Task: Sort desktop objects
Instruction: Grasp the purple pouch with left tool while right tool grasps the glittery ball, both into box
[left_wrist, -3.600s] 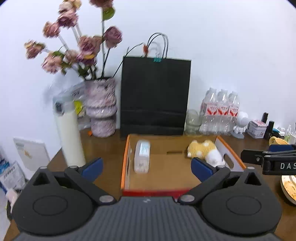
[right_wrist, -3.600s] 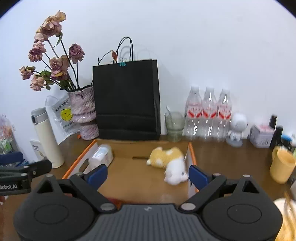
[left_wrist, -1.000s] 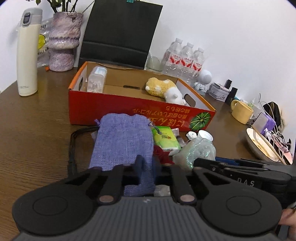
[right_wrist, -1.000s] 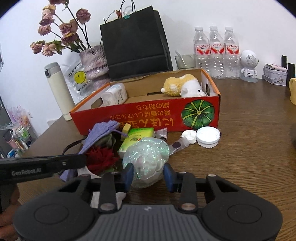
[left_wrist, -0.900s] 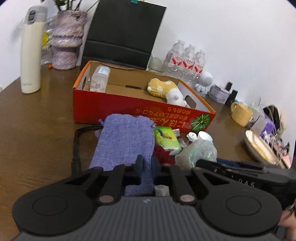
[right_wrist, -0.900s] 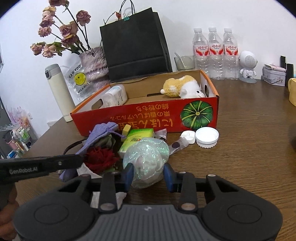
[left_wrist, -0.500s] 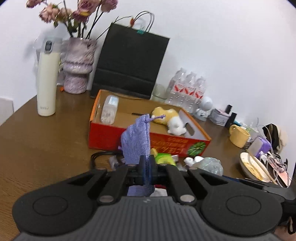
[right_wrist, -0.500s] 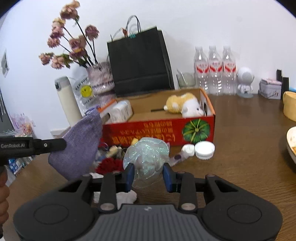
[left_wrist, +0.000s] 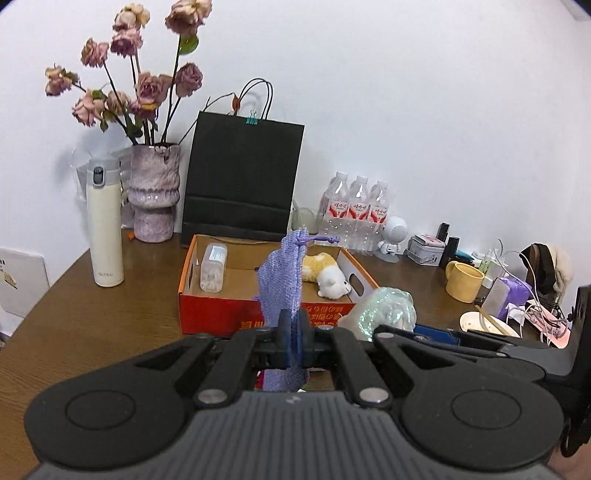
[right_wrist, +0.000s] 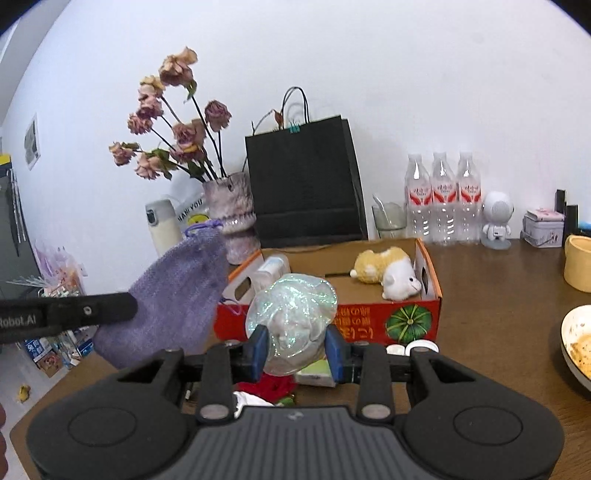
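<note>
Wooden desk (left_wrist: 92, 317) w/ red cardboard box (right_wrist: 413, 317) at centre, a plush toy (left_wrist: 328, 277) & clear bottle (left_wrist: 213, 266) lying inside. Step in hand, judged: two items are being carried to the box. Purple pouch (left_wrist: 284, 280) is being pinched flat in the fully closed left gripper (left_wrist: 292, 334); iridescent bag (right_wrist: 291, 314) is being squeezed in the partly closed right gripper (right_wrist: 295, 349). Both are being held in air, in front of the box. Next: carry over the rim, then release. Vs a sec ago: both were lying on the desk; now lifted.
</note>
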